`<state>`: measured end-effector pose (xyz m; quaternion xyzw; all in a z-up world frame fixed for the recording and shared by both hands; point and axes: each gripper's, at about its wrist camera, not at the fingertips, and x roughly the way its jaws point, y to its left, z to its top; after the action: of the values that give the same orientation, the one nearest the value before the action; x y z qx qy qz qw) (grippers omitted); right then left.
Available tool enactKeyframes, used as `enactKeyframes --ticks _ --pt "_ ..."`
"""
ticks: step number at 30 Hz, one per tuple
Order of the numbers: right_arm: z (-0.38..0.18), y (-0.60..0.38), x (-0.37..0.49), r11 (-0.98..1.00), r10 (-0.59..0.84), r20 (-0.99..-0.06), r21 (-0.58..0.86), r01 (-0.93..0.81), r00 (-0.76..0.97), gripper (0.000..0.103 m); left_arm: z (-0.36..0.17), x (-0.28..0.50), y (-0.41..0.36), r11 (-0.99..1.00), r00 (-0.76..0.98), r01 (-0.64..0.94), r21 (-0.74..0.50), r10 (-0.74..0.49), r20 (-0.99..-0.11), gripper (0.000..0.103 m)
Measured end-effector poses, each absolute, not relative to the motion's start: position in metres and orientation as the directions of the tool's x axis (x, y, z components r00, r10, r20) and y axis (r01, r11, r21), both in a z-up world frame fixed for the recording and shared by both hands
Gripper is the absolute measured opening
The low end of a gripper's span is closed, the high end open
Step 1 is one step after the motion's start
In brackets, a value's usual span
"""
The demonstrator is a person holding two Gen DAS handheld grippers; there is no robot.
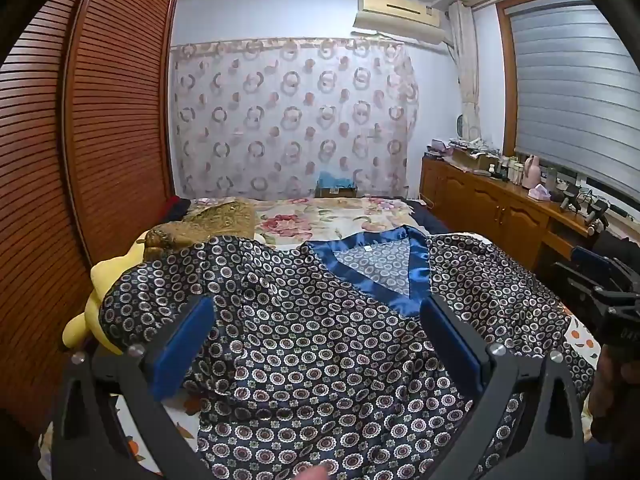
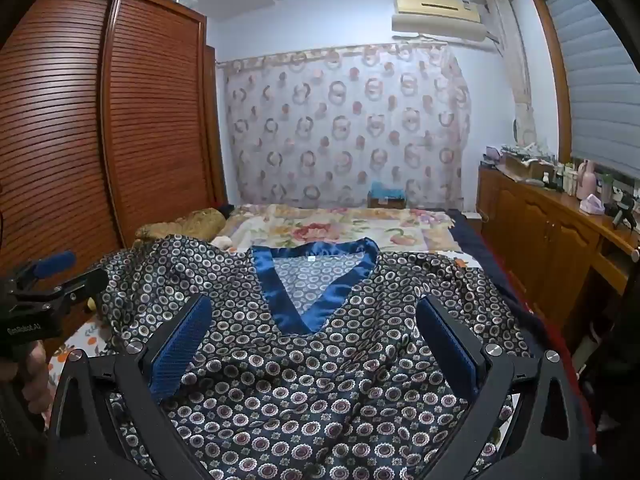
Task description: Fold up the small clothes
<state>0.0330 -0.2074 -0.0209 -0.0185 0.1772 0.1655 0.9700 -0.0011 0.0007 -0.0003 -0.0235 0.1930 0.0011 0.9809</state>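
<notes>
1. A dark patterned top [image 1: 320, 340] with a blue satin V-neck trim [image 1: 372, 276] lay spread face up on the bed [image 1: 320, 216], its neckline pointing toward the far end and its hem toward the near edge.
2. The left gripper [image 1: 316, 344] hung above the lower half of the top, its two blue pads wide apart and nothing between them; the cloth showed in the gap under them.
3. The right gripper [image 2: 314, 340] hung likewise over the garment, jaws spread wide and clamped on nothing, the point of the V-neck lying just beyond the gap between its fingers.
4. In the left wrist view the other gripper's body showed at the bed's right edge, beside the garment's right sleeve [image 1: 500, 280].
5. The left sleeve [image 1: 168, 292] draped over a yellow soft toy [image 1: 100, 304] near the bed's left edge.
6. A floral quilt [image 2: 340, 228] covered the far part of the bed, beyond the collar.
7. A slatted wooden wardrobe [image 2: 80, 120] stood along the left side, and a wooden sideboard [image 2: 560, 224] ran along the right.
</notes>
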Motion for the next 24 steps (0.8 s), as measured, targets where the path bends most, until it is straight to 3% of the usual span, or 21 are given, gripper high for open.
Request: enactKeyframes --ticks 24 --pt "-0.0192 -0.2052 0.0302 0.945 0.315 -0.339 0.027 -0.326 0.886 0.103 0.0001 -0.0018 0.0020 0.999 0.921 -0.018 -0.027 0.006 -0.390 0.103"
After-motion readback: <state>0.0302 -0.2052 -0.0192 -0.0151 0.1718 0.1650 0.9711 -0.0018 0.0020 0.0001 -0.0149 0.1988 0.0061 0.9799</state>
